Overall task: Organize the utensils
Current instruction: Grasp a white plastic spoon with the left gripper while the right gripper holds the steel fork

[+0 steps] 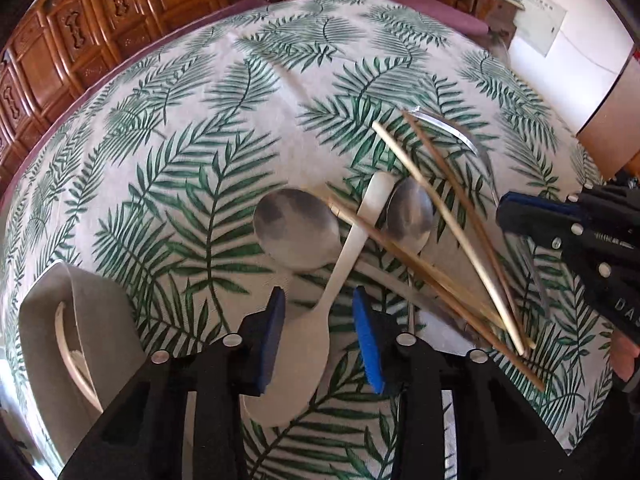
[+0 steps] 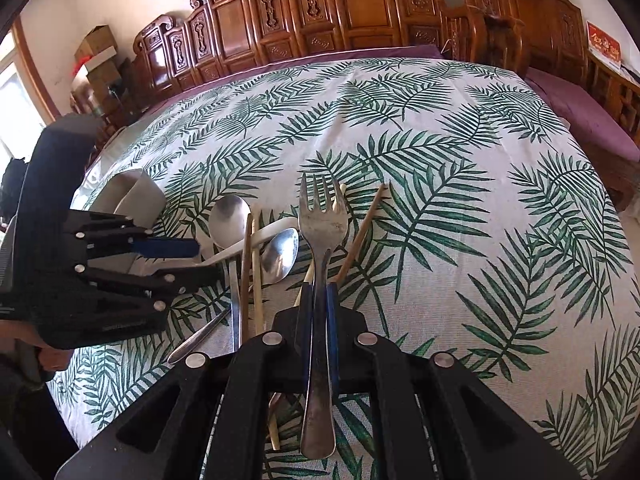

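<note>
Clamping the fork point(image 2: 322, 224), the right gripper point(image 2: 319, 292) hovered while the left gripper point(image 1: 319, 316), jaws apart, straddled the white spoon point(image 1: 320, 308); spoons and chopsticks point(image 1: 448, 220) remained unsorted beside the grey holder point(image 1: 96, 304).

A palm-leaf tablecloth point(image 1: 224, 92) carries spoons point(image 1: 298, 234), chopsticks point(image 1: 448, 216) and a grey holder point(image 1: 84, 312).

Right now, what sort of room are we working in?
Probably a home dining or living room: a table under a palm-leaf tablecloth, carved wooden furniture along the wall, and stacked cardboard boxes in the corner.
</note>
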Demonstrator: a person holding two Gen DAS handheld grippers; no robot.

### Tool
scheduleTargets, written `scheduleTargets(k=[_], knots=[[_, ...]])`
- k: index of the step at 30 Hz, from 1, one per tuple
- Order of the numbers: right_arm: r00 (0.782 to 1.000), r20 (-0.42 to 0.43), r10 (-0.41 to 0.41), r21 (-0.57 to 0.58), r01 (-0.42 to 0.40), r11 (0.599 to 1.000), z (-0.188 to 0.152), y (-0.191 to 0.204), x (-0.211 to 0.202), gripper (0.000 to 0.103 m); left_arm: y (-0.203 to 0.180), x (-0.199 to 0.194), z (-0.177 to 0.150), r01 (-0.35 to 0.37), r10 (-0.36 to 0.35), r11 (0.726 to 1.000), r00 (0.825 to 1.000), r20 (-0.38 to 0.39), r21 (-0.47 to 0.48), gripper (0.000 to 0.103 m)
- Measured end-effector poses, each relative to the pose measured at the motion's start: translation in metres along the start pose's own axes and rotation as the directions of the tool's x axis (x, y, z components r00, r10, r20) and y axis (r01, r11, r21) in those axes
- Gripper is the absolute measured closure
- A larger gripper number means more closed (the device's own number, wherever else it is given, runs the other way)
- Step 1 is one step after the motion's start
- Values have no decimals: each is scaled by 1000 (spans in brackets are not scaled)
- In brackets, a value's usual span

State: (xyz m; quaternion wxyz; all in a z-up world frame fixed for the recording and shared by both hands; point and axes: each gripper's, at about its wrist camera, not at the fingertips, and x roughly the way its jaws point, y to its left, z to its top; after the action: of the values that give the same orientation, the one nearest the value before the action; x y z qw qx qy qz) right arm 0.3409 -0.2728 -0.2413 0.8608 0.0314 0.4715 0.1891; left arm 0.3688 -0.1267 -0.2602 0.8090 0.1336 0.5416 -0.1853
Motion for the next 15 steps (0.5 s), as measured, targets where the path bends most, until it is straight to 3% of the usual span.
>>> scheduleTargets(k=[2,6,15], knots=[[1000,1,2,1,-2,1000,0,0,0,95,1,1,0,13,-13,1000,1000,0,-2,76],[1000,0,4,-2,-4,1000,0,2,0,95,-3,0,-3,19,-19,1000,1000,-5,12,97],[1000,3,13,-17,-13,1000,0,12,0,95,5,-28,-6,-33,35,999,998,58,-28,97]])
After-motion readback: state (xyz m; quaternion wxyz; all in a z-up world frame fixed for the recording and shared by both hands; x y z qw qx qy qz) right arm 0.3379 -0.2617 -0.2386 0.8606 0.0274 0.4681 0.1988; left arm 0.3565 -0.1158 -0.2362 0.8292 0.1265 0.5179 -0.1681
